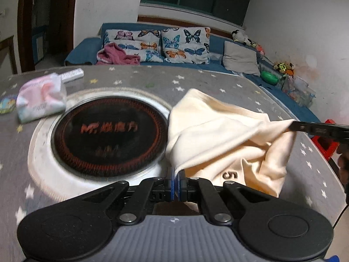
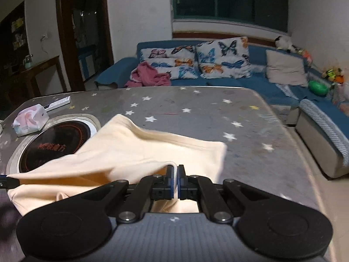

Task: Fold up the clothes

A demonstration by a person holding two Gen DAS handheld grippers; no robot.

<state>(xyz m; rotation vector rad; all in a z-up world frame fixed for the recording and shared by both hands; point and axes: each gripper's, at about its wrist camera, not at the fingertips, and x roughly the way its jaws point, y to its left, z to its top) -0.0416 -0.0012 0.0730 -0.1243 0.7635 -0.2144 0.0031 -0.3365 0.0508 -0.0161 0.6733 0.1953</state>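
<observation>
The cream garment (image 2: 135,150) lies bunched on the star-patterned surface (image 2: 196,113), just right of the round cooktop (image 1: 109,131), and stretches lengthwise between both grippers. The left gripper (image 1: 178,174) pinches its near edge; the right gripper (image 2: 176,170) is clamped on another edge.

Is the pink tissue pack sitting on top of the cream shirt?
No, the pink tissue pack lies on the grey star-patterned table, apart from the cream cotton shirt.
</observation>
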